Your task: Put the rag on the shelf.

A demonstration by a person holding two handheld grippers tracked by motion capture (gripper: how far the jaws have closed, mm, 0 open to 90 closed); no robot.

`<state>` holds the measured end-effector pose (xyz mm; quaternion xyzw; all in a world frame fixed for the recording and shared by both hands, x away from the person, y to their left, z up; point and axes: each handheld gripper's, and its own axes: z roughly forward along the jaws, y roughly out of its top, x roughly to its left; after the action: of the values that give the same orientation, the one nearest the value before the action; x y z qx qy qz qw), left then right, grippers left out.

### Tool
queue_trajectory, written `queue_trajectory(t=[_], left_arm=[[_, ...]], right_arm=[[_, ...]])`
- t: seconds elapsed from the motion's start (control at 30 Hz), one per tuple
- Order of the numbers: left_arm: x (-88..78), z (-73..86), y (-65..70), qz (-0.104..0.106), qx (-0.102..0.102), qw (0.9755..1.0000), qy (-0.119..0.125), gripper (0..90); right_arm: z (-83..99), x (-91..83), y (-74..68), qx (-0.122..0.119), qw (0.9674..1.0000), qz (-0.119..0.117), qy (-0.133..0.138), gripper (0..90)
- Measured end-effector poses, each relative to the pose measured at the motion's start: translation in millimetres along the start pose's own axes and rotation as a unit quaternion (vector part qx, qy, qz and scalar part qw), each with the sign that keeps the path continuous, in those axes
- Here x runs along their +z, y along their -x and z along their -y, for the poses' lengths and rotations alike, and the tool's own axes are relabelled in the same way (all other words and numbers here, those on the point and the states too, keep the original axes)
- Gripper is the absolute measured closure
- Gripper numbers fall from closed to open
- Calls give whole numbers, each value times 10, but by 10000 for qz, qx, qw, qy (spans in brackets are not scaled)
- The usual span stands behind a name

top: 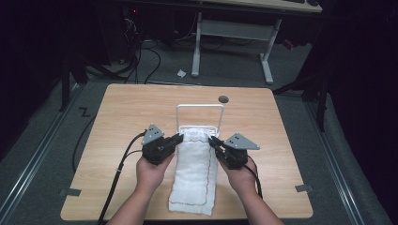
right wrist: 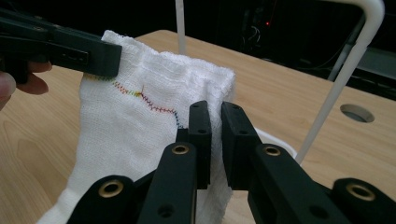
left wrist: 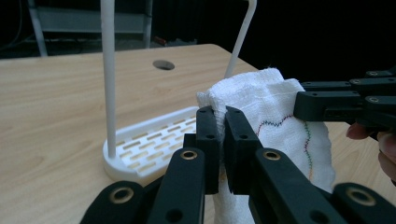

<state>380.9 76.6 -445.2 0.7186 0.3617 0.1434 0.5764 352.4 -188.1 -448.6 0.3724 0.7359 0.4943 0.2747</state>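
A long folded white towel (top: pixel 195 173) with coloured stitching lies on the wooden table (top: pixel 126 122), its far end lifted beside a white rack (top: pixel 199 106) with a tall hoop. My left gripper (top: pixel 179 137) is shut on the towel's far left corner, and my right gripper (top: pixel 212 139) is shut on the far right corner. In the left gripper view the jaws (left wrist: pixel 221 114) pinch the towel (left wrist: pixel 261 100) above the rack's slotted base (left wrist: pixel 149 142), with the right gripper (left wrist: pixel 327 105) across from them. The right gripper view has its jaws (right wrist: pixel 215 109) clamped on the towel (right wrist: pixel 140 126) edge and the left gripper (right wrist: pixel 70 53) at upper left.
A round hole (top: pixel 223 99) sits in the table behind the rack. The rack's hoop post (right wrist: pixel 343 74) rises close to the right of my right jaws. Beyond the table are a white desk frame (top: pixel 232 28), floor cables (top: pixel 141 56) and a paper scrap (top: pixel 181 73).
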Motion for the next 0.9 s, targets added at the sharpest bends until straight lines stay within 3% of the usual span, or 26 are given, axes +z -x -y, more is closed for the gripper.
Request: queue_trajectory(t=[0.43,0.9], left_arm=[[-156,-390,154,17,215,9988,429,856],[-344,-903,278,-17,593,9949,815,857]], right_arm=[[-424,-241,25,-151,9990,19,423,833],[-870,-409,6,-362,9957,49,856,833]])
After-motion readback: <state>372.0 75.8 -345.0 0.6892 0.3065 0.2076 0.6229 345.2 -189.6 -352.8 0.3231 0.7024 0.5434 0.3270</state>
